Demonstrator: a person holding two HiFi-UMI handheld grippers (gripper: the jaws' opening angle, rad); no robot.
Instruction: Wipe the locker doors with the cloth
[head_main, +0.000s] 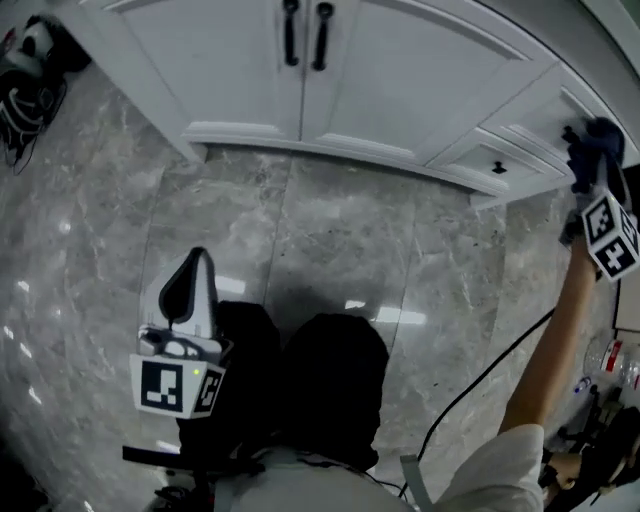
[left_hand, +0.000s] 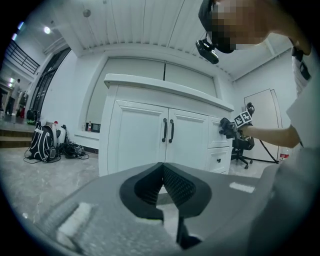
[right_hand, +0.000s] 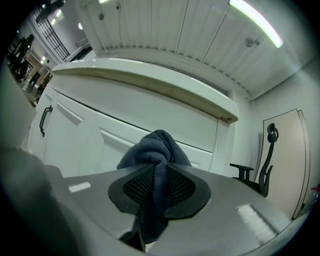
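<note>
Grey marble floor (head_main: 330, 230) runs up to a white locker (left_hand: 111, 125). Nearest me, the right gripper (right_hand: 159, 172) has its jaws closed on the cloth (right_hand: 156, 145), a dark blue wad pinched at its middle. It bunches out ahead of the tips and hangs below the pads. I judge it soft, light and limp, so a grip on the bunched middle suits it, leaving enough out front to meet the paint before the jaws do. Just beyond the wad is a drawer front (right_hand: 95, 145) under the worktop edge (right_hand: 150, 85); whether the cloth touches it I cannot tell. The left gripper (left_hand: 162, 172) has its jaws shut on nothing. Well ahead of them stand the two doors (left_hand: 145, 145) with black handles (left_hand: 168, 131).
</note>
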